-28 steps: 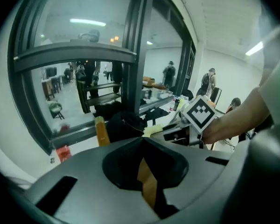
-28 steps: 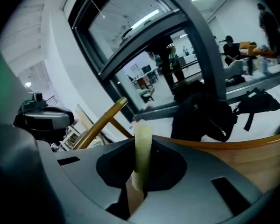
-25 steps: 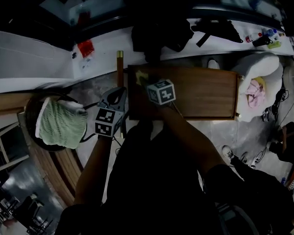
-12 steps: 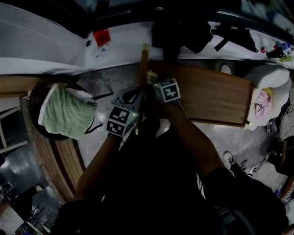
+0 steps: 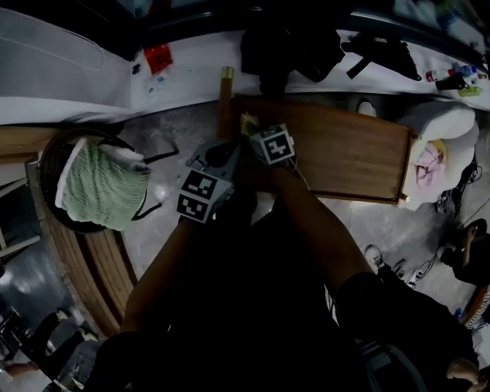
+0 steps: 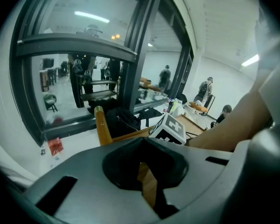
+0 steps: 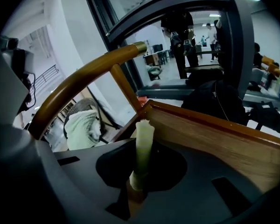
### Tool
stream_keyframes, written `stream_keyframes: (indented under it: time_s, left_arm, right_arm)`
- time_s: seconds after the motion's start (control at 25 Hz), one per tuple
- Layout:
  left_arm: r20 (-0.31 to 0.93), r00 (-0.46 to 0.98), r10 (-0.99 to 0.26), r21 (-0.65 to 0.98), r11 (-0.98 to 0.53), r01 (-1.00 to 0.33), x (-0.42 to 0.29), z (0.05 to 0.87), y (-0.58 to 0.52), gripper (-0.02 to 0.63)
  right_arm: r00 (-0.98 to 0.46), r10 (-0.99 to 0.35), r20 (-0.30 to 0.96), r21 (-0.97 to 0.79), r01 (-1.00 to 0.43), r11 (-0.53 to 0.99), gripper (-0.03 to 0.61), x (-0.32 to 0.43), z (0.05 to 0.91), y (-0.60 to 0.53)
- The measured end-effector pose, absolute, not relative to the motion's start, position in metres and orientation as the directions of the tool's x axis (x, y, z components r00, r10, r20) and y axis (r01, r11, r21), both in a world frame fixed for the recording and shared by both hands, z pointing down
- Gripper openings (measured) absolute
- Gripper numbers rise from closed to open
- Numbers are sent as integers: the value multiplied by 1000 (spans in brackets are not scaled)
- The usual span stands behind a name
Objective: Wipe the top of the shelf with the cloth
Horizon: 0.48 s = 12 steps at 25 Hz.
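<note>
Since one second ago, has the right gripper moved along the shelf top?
Yes, slightly. The right gripper, shut on the cloth, now sits a little closer to the left end of the shelf.

Green towel (image 5: 98,188), black bag (image 5: 298,51)

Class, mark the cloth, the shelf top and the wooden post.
cloth (image 7: 143,146): right gripper view, upright strip between the jaws.
shelf top (image 5: 343,149): head view, middle of bare wood.
wooden post (image 6: 101,127): left gripper view, shaft below its cap.

Cloth (image 7: 143,143) mostly hidden inside right hand-held gripper (image 7: 136,188); shelf (image 5: 351,149) corner behind forearm (image 5: 310,223).
</note>
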<state>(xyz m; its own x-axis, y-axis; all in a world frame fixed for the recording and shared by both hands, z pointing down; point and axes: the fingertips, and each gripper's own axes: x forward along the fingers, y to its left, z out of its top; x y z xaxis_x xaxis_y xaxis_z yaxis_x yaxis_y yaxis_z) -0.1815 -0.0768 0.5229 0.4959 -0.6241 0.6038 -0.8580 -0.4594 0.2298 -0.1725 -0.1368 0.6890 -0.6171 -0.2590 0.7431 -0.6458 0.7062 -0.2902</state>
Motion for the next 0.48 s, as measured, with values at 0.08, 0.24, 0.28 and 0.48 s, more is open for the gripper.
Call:
stream_keyframes:
  time_s: [0.08, 0.24, 0.28, 0.48]
  left_arm:
    - [601, 492, -630, 231, -452, -861, -174, 522, -81, 6]
    - [613, 485, -623, 226, -450, -864, -156, 524, -85, 6]
    - [618, 484, -620, 227, -449, -864, -152, 526, -86, 6]
    - [634, 485, -603, 234, -448, -863, -120, 532, -90, 6]
  right_arm:
    - [-609, -260, 750, -285, -650, 704, 46, -161, 690, -141]
    - [-588, -262, 766, -264, -658, 705, 46, -133, 690, -145]
    - [-582, -264, 769, -259, -662, 703, 46, -125, 690, -146]
    - [-562, -268, 782, -255, -682, 685, 46, -83, 691, -150]
